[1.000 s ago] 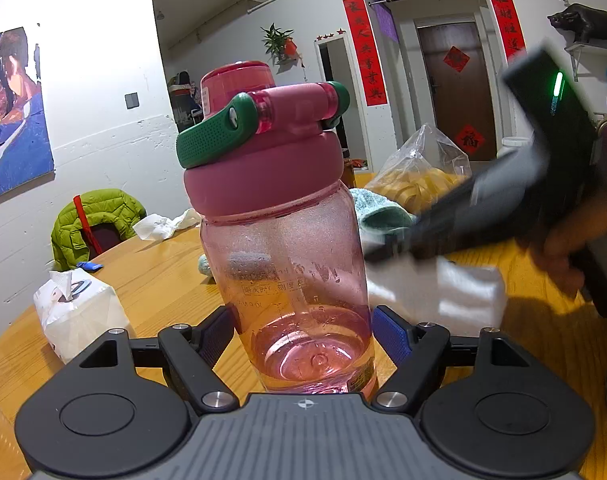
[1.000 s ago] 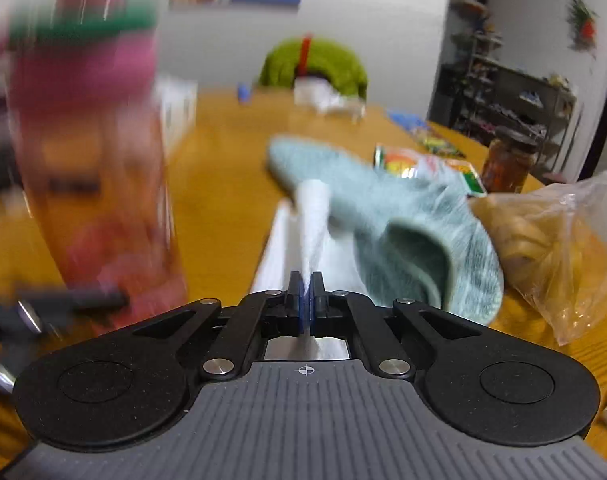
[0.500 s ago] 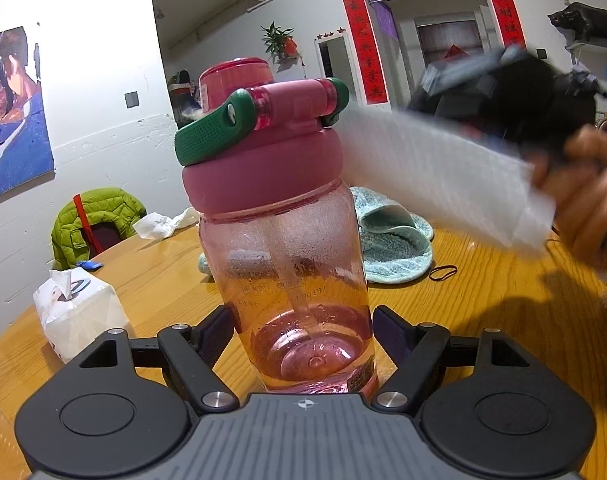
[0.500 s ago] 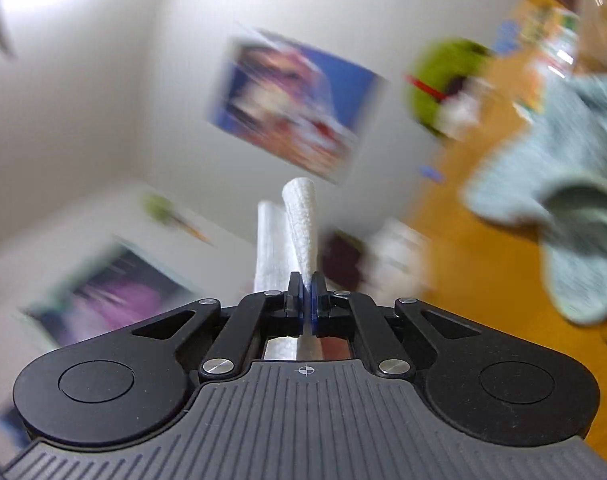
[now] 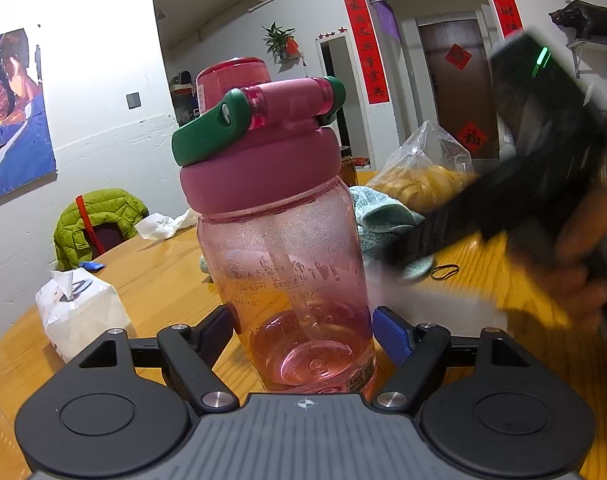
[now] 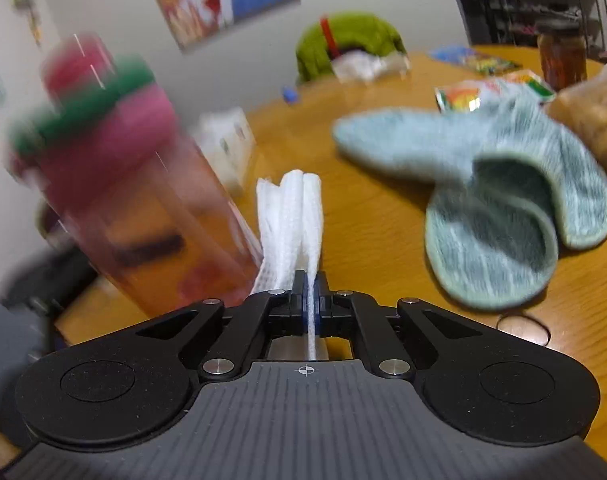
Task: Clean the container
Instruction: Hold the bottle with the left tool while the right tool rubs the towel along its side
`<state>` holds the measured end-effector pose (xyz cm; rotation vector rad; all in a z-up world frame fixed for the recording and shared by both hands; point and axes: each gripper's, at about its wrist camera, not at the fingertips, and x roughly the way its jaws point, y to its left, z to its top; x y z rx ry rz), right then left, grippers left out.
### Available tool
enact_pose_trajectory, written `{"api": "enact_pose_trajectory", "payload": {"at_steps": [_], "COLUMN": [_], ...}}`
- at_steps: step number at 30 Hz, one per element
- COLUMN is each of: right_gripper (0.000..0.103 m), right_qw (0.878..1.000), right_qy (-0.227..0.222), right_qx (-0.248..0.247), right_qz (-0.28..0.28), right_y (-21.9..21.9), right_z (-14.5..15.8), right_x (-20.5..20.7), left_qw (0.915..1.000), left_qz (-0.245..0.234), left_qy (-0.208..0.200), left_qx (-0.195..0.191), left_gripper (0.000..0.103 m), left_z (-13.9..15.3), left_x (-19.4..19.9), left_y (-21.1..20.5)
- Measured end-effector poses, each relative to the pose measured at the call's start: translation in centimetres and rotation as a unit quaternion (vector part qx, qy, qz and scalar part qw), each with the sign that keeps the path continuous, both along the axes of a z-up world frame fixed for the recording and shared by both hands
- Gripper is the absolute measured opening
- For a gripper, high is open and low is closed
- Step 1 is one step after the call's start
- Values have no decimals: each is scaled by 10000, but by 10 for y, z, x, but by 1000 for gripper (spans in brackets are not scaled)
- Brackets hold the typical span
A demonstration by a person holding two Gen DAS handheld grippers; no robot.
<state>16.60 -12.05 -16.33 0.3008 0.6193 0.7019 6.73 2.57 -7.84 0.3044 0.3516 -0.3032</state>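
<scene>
A clear pink water bottle with a pink lid and green handle stands upright on the wooden table. My left gripper holds it by the base, its blue pads on both sides. My right gripper is shut on a folded white paper towel. In the left wrist view the right gripper is blurred at the bottle's right side, with the towel low by the bottle's base. In the right wrist view the bottle is blurred at left, touching the towel.
A teal knitted cloth lies right of the bottle, with a black hair band beside it. A tissue pack sits at left. A plastic bag of yellow food, a jar and snack packets stand further back.
My right gripper has swung down from beside the bottle's lid to its lower right side, carrying the paper towel. The bottle and left gripper have stayed put.
</scene>
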Motion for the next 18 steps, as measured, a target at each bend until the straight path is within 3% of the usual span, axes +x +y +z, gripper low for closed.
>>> {"api": "enact_pose_trajectory", "payload": {"at_steps": [4,6,9,12,15,18], "right_gripper": [6,6,6,7,7,7], "right_qw": [9850,9797,9892,9942,9961,9975], "right_qy": [-153,29,535,1001,864,703], "right_qx": [1698,1970,1333,338,-126,-80], "right_qz": [257,378,275,189,153,49], "right_y": [-33,-39,-27,-5,4,2], "right_z": [20,16,1,-20,-23,-20], "right_x": [9,15,27,37,29,29], "left_qw": [10000,10000,10000,10000,10000,9994], "left_qz": [-2,-11,-23,-11,28,186], "left_qy": [-19,-22,-2,4,40,194], "left_qx": [12,19,-14,-3,59,201], "left_gripper": [75,75,75,75,79,81], "left_z": [-1,-1,-1,-1,0,6], "left_x": [0,0,1,2,0,-6], "left_y": [-1,-1,-1,-2,-2,-3]}}
